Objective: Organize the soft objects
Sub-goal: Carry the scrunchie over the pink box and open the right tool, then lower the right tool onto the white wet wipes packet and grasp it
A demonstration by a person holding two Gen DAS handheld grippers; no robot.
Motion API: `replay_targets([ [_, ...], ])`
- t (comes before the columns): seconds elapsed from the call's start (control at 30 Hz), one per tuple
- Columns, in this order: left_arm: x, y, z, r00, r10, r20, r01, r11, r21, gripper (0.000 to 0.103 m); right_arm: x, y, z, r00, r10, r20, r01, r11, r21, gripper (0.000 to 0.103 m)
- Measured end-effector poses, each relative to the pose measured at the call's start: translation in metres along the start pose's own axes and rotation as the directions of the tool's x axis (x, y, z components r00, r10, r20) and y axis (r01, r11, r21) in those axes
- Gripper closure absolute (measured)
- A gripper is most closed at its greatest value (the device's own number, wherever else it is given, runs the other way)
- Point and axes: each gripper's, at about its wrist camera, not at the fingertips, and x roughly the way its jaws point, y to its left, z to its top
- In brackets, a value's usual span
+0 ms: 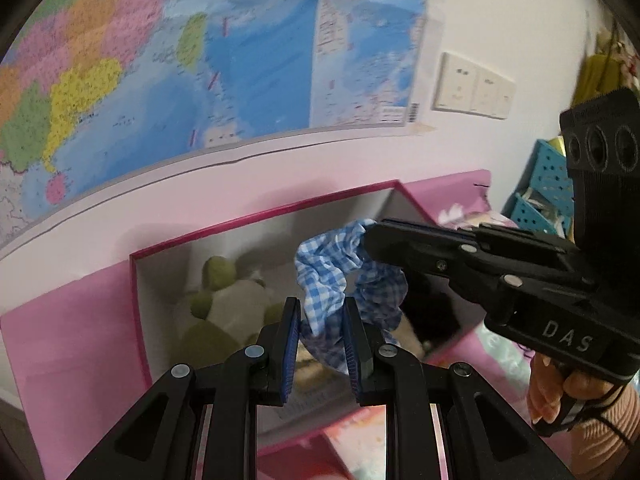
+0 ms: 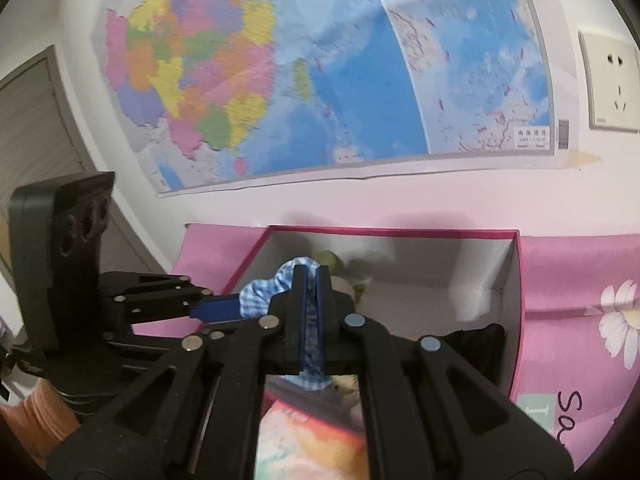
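A green and grey plush toy (image 1: 228, 300) is seen lying already inside the pink-rimmed open box (image 1: 240, 222), toward its left end, so part of the sorting is judged to be done. The blue-and-white gingham scrunchie (image 1: 344, 276) is held in the air just above the box, stretched between both tools and not yet released; its placing is judged to be what is left. The left claw (image 1: 320, 344) is only partly closed, with a lower fold of the scrunchie lying between its blue-padded fingers; whether the fabric is truly gripped there cannot be told. The right claw (image 2: 311, 312) is pressed together on the upper edge of the scrunchie, with checked cloth showing between and below the fingers. A dark soft item (image 2: 476, 340) lies at the right end of the box, but what it is cannot be made out. The box floor beneath the tools is hidden by the claws, and the floral pink bedding (image 2: 580, 300) under the box is cut off at the frame edges.
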Motion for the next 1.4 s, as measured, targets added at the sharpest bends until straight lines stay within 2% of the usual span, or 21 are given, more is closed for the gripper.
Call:
replay_targets([
  [0.17, 0.010, 0.011, 0.004, 1.000, 0.022, -0.010, -0.023, 0.999, -0.038, 0.080, 0.017, -0.012, 0.001, 0.998, -0.061, -0.028, 0.061, 0.998, 0.027, 0.096],
  [0.23, 0.012, 0.014, 0.004, 0.999, 0.030, -0.019, -0.031, 0.998, -0.050, 0.073, 0.019, -0.018, -0.001, 0.994, -0.107, -0.021, 0.108, 0.993, 0.042, 0.093],
  [0.27, 0.013, 0.015, 0.004, 0.999, 0.046, -0.017, -0.047, 0.998, -0.052, 0.073, 0.020, -0.020, -0.003, 0.993, -0.116, -0.022, 0.117, 0.992, 0.042, 0.090],
  [0.3, 0.012, 0.016, 0.002, 0.998, 0.059, -0.014, -0.059, 0.997, -0.049, 0.073, 0.019, -0.022, -0.005, 0.993, -0.115, -0.025, 0.116, 0.992, 0.047, 0.084],
  [0.33, 0.011, 0.017, 0.000, 0.998, 0.060, -0.011, -0.060, 0.997, -0.049, 0.073, 0.018, -0.024, -0.007, 0.993, -0.117, -0.026, 0.118, 0.991, 0.057, 0.082],
  [0.5, -0.005, 0.018, -0.011, 0.998, 0.053, 0.031, -0.051, 0.997, -0.052, 0.073, 0.006, -0.028, -0.020, 0.993, -0.103, -0.053, 0.107, 0.992, 0.070, 0.082],
  [0.6, -0.022, 0.013, -0.017, 0.997, 0.020, 0.076, -0.017, 0.999, -0.043, 0.072, -0.010, -0.027, -0.028, 0.995, -0.086, -0.044, 0.090, 0.993, 0.075, 0.082],
  [0.67, -0.035, 0.007, -0.020, 0.994, -0.011, 0.110, 0.014, 0.999, -0.028, 0.067, -0.022, -0.024, -0.033, 0.997, -0.073, -0.035, 0.075, 0.994, 0.075, 0.082],
  [0.8, -0.064, -0.008, -0.037, 0.980, -0.116, 0.164, 0.118, 0.993, 0.003, 0.063, -0.050, -0.018, -0.044, 0.999, -0.046, -0.019, 0.047, 0.997, 0.061, 0.081],
  [0.87, -0.076, -0.018, -0.047, 0.972, -0.150, 0.183, 0.147, 0.989, 0.034, 0.062, -0.064, -0.014, -0.052, 0.999, -0.041, -0.020, 0.042, 0.998, 0.046, 0.080],
  [0.93, -0.083, -0.028, -0.056, 0.966, -0.184, 0.181, 0.176, 0.983, 0.062, 0.058, -0.078, -0.012, -0.063, 0.999, -0.038, -0.029, 0.039, 0.999, 0.035, 0.075],
  [1.03, -0.087, -0.047, -0.076, 0.962, -0.228, 0.151, 0.211, 0.970, 0.120, 0.057, -0.097, -0.016, -0.084, 0.997, -0.047, -0.055, 0.050, 0.998, 0.040, 0.067],
  [1.13, -0.085, -0.068, -0.100, 0.960, -0.265, 0.092, 0.247, 0.955, 0.167, 0.057, -0.114, -0.024, -0.113, 0.993, -0.062, -0.098, 0.069, 0.995, 0.073, 0.066],
  [1.23, -0.074, -0.090, -0.127, 0.951, -0.311, 0.001, 0.304, 0.931, 0.200, 0.057, -0.130, -0.034, -0.146, 0.986, -0.076, -0.149, 0.094, 0.989, 0.117, 0.066],
  [1.33, -0.063, -0.108, -0.153, 0.936, -0.340, -0.095, 0.352, 0.910, 0.218, 0.057, -0.142, -0.041, -0.177, 0.976, -0.061, -0.209, 0.098, 0.980, 0.174, 0.066],
  [1.4, -0.057, -0.114, -0.170, 0.914, -0.372, -0.161, 0.400, 0.895, 0.198, 0.057, -0.150, -0.041, -0.195, 0.969, -0.051, -0.241, 0.100, 0.975, 0.196, 0.066],
])
